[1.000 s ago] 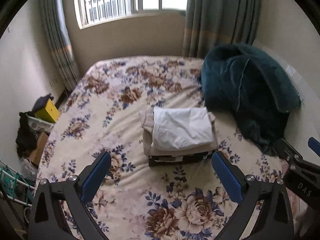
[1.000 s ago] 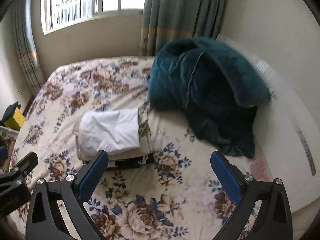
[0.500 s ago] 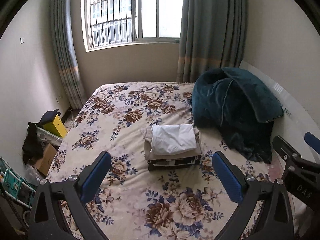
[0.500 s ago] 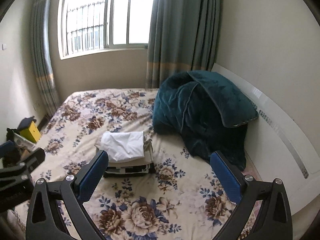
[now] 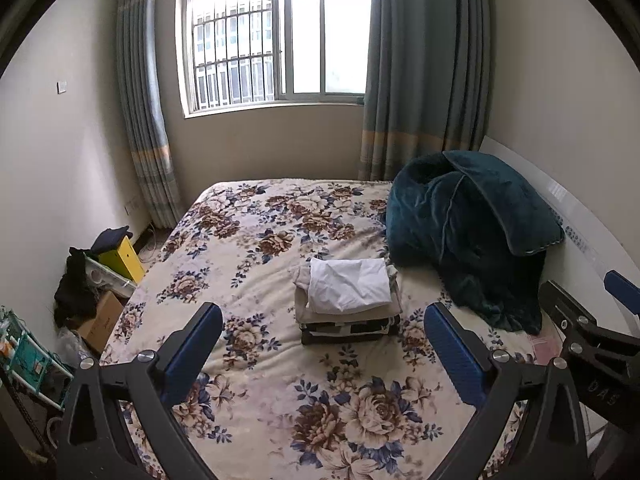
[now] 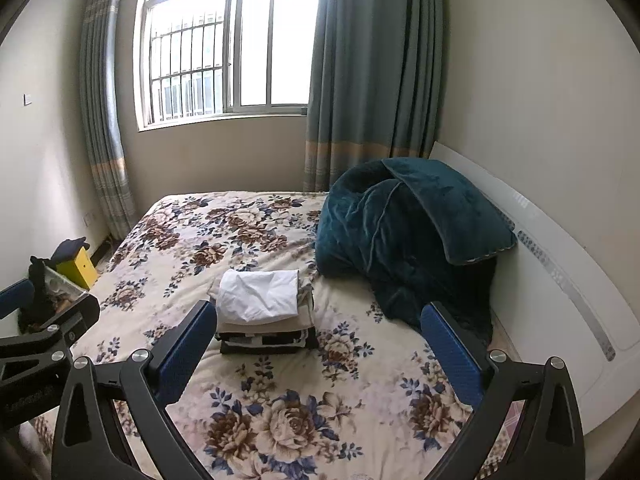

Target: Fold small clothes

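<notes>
Bottom of clothes stack partly behind right tool's finger.

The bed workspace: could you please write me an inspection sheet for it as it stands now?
Surface: floral bed, sheet flat.
Job's things: folded stack, white piece on top, dark ones at the bottom.
Clutter: teal blanket heaped by the headboard.
Grippers: left tool and right tool both open, empty, above the bed.
Cables: nothing seen.
Surroundings: window, curtains, yellow box and boxes on the floor.
</notes>
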A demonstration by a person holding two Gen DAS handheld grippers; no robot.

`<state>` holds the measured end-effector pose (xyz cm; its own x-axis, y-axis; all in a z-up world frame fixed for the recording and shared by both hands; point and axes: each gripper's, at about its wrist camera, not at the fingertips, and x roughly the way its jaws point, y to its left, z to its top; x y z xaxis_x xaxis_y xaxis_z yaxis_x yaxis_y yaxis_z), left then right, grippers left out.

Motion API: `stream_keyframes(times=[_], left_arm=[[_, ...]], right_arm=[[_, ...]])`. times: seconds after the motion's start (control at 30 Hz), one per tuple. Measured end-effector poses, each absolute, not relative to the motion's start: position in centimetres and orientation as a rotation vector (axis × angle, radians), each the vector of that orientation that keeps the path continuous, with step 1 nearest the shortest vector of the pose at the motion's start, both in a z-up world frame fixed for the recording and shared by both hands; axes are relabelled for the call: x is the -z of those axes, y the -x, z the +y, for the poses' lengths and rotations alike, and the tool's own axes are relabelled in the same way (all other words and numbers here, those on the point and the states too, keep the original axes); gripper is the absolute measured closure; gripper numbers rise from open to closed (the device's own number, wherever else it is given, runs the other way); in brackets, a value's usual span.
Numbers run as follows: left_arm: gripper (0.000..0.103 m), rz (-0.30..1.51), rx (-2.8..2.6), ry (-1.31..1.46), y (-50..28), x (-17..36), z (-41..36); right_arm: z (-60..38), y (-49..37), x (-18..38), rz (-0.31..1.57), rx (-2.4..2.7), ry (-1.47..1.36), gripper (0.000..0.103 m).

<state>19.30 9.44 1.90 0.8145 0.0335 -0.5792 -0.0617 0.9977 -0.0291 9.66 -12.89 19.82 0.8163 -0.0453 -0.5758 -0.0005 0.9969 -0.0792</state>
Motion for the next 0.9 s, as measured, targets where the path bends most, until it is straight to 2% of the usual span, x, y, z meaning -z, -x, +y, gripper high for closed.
stream_keyframes(times=[0.9], left_arm=[[0.000,0.594,-0.109,0.042,-19.4,-2.5,10.6]], right_arm=[[-12.1,-10.1,-20.3,0.590,-0.015,0.066,0.000]])
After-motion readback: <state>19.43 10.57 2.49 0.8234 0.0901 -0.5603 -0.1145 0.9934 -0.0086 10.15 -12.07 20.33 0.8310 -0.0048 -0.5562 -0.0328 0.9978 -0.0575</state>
